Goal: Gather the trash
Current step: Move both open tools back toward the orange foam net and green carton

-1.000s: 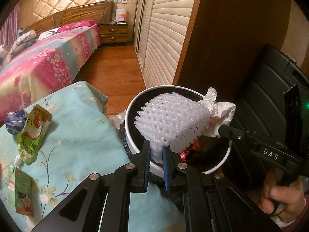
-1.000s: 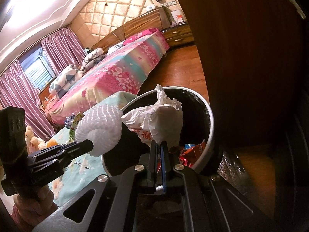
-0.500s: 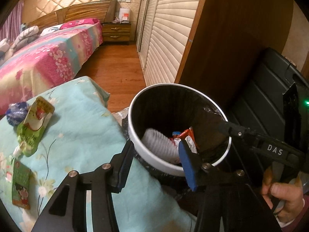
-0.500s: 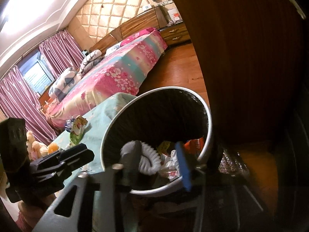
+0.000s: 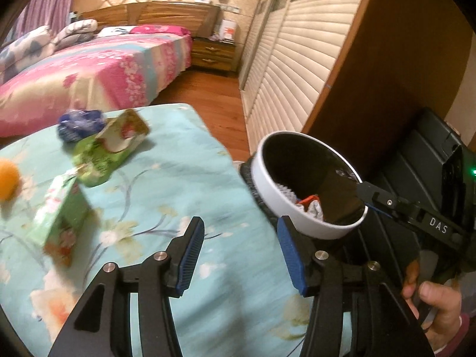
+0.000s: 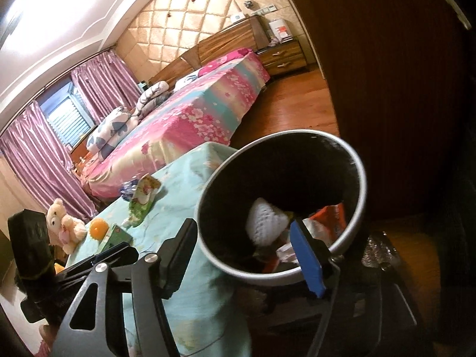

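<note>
Lying on the counter [image 5: 184, 178] were the remaining scraps: a green pouch [image 5: 110, 151], a green carton [image 5: 59, 220] and a crumpled blue wrapper [image 5: 78, 122], all looking light, soft and easily crushed. The pouch would probably be best pinched across its flat middle, as its glossy film might slip. The bin [image 6: 282, 273] beside the counter already held white foam netting [image 6: 264, 223] and wrappers. Both the left tool [image 5: 239, 250] and the right tool [image 6: 248, 253] were opening, with nothing between their jaws.
</note>
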The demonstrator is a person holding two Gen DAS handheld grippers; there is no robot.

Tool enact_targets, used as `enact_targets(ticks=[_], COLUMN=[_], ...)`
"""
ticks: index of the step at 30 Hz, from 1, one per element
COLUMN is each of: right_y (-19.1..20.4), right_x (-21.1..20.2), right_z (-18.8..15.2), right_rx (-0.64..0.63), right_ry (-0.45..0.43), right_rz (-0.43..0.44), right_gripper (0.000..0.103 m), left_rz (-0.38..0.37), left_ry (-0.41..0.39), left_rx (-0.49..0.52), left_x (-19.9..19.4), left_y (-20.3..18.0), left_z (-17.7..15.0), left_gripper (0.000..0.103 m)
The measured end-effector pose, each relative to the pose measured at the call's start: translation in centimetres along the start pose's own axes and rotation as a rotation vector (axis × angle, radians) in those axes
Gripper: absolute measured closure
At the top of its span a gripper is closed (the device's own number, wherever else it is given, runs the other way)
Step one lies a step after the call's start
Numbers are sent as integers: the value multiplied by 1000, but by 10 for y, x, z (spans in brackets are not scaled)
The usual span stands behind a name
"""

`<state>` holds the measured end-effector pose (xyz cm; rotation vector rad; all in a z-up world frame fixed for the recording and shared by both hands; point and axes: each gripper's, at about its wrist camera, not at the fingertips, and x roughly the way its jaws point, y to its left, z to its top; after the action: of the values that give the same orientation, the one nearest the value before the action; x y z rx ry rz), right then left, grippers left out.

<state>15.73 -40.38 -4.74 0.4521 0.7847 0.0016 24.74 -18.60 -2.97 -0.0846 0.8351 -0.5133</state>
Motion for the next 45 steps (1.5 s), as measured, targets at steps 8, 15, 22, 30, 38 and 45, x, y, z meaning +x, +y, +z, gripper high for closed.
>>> enact_targets(ticks=[8,15,22,30,38,45], right_y=[39,69,95,122,163,195], right_x=[12,28,39,51,68,85], right_z=[-16,-32,-45,-59,-73,-84], right_rx=[-48,-83,-110,-134,-179,-212], right_ry=[29,80,119,155,194,222], right_rz=[50,100,130,157,191,210], right_gripper=[32,31,31,29,26,25], left_rz=[57,106,149,211,278,312], left_ry=[-25,-43,-55,-61,-75,-77], left_rx=[-80,-133,-185,-243,-299,-327], left_x=[-36,-63,-81,-100,-118,-122], left_y=[37,64,93,125,160,188], left_z=[-23,-38,-48,-63,-71,-72], left_gripper=[51,51,51,51,51,51])
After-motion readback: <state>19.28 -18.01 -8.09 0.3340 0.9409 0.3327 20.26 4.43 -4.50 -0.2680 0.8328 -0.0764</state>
